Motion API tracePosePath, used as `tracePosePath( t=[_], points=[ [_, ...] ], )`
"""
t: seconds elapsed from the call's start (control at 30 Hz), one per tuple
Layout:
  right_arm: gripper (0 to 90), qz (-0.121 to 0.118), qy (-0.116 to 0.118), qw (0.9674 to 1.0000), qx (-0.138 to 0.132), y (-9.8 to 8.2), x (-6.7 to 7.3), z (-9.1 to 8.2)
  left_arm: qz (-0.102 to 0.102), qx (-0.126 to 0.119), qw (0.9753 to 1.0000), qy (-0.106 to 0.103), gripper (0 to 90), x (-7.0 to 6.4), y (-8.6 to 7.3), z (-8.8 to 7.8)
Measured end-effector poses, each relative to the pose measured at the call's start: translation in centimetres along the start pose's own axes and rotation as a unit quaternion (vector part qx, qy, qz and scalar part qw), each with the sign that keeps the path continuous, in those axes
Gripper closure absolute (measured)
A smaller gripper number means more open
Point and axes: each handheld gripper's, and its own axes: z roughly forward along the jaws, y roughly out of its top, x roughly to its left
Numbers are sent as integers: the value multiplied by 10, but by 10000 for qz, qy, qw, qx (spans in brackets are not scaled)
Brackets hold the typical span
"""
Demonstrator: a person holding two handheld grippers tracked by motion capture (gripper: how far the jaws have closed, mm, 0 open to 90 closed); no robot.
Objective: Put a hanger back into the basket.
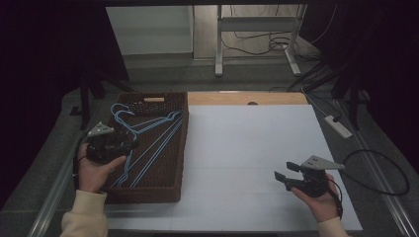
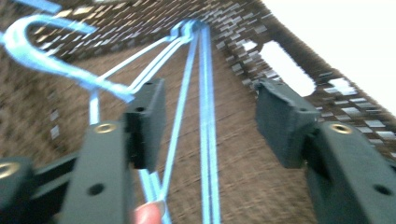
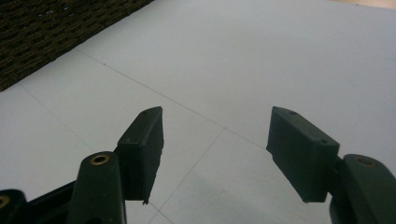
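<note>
A dark woven basket sits at the left of the table, with blue wire hangers lying inside it. My left gripper hovers over the basket's left half, held in a hand. In the left gripper view it is open, jaws wide apart. The hangers' blue wires run along the basket floor between and below the jaws, without the pads pressing on them. A hanger hook curves at the upper left. My right gripper is open above the white board with nothing between its jaws.
The basket's corner lies at the upper left of the right gripper view. A strip of bare wooden tabletop runs behind the white board. Beyond the table are a power strip, cables and a metal frame leg.
</note>
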Motion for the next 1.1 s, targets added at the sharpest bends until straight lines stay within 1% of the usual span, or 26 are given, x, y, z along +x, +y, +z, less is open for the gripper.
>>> tracePosePath(
  t=[0.07, 0.17, 0.23, 0.3, 0.37, 0.47, 0.5, 0.57, 0.67, 0.83, 0.97, 1.0, 1.1],
  points=[
    [368, 12, -7, 10000, -16, 0, 0, -1, 62, -162, 9996, -221, 379, -7, 1, -6],
    [365, 26, -24, 10000, -23, -1, -2, -2, 140, -336, 9983, -462, 328, -18, 0, -14],
    [362, 33, -37, 10000, -12, -1, -4, -2, 256, -407, 9969, -624, 311, -27, -3, -17],
    [361, 46, -36, 10000, -3, -2, -5, -2, 325, -410, 9953, -810, 299, -34, -7, -18],
    [360, 59, -42, 10000, 24, -2, -6, -2, 402, -406, 9952, -790, 293, -41, -10, -19],
    [358, 57, -46, 10000, 34, -2, -8, -1, 443, -428, 9944, -861, 288, -50, -16, -20],
    [357, 53, -49, 10000, 49, -2, -8, 0, 484, -404, 9940, -892, 288, -54, -19, -20],
    [356, 64, -57, 10000, 45, -3, -10, 0, 574, -365, 9938, -881, 282, -61, -25, -19],
    [353, 54, -81, 9999, 58, -3, -12, 1, 622, -395, 9932, -899, 279, -68, -33, -19],
    [350, 25, -66, 10000, 34, -3, -14, 0, 708, -421, 9927, -882, 278, -75, -42, -17],
    [347, -11, -108, 9999, 42, -3, -15, -1, 684, -393, 9935, -819, 276, -76, -45, -13],
    [347, -49, -133, 9999, 56, -3, -15, -1, 693, -383, 9936, -806, 276, -76, -45, -12],
    [346, -81, -107, 9999, 59, -4, -15, -1, 732, -369, 9934, -800, 277, -77, -45, -10]
  ],
)
